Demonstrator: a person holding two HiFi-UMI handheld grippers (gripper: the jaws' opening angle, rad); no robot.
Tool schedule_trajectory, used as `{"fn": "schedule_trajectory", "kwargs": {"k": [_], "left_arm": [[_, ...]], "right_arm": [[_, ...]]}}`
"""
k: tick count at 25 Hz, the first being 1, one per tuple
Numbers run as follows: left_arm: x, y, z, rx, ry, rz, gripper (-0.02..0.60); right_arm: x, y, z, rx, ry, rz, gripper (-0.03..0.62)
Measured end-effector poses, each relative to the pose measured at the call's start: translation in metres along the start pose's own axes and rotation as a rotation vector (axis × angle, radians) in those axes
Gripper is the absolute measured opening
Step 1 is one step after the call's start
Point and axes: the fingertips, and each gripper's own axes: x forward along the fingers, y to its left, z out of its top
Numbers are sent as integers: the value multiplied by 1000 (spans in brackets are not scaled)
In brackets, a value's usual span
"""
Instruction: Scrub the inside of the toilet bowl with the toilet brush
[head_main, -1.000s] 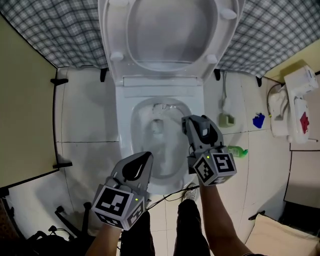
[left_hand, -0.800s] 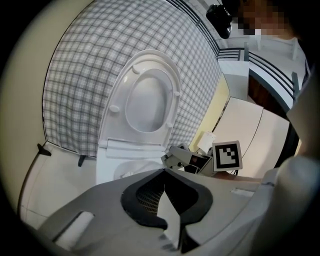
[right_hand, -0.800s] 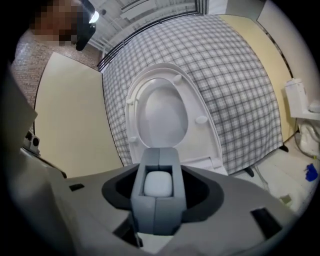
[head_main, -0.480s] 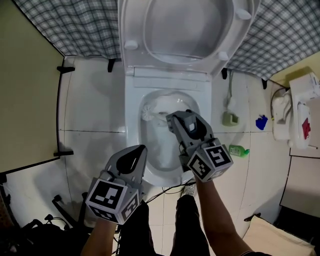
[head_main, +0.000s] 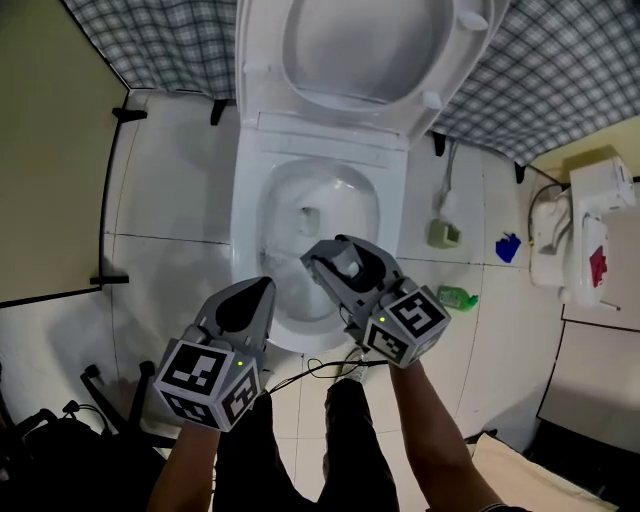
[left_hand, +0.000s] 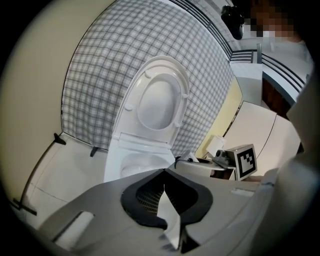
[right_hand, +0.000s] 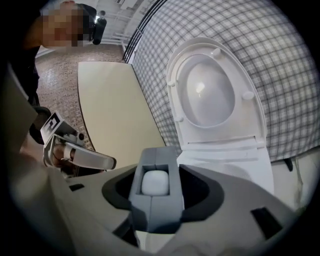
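R gripper (head_main: 325, 262) is clamped on the toilet brush (right_hand: 154, 182) handle, w/ the white handle end between its jaws. It sits over the near right rim of the toilet bowl (head_main: 262, 215), aimed inward. Brush head too blurred to tell. L gripper (head_main: 250, 292) has jaws together, empty, at the bowl's near left edge. Lid (head_main: 370, 40) is up.
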Motion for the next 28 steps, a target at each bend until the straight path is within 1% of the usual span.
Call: {"fn": "schedule_trajectory", "kwargs": {"k": [4,10,13,16,19,22,28], "left_arm": [[-3,-16,-14,-9,14,17,-6],[-3,-38,-29,-12,29,17,-6],[-5,-43,-34,-8,37,22,-6],[-6,-48,-38,-5,46,19,-6],[-4,-50,-40,-3,51,6,-6],[0,-50,-41,14,66,0,-6],[6,-36,-35,30,82,4,-6]], "right_arm": [[-21,19,-17,-21,37,76,221],[-58,32,-32,-56,89,129,221],[-73,39,-32,-74,126,170,221],[-88,40,-33,-121,175,207,221],[-90,38,-35,-117,194,203,221],[-82,32,-44,-74,160,179,221],[-53,26,-35,6,89,119,221]]}}
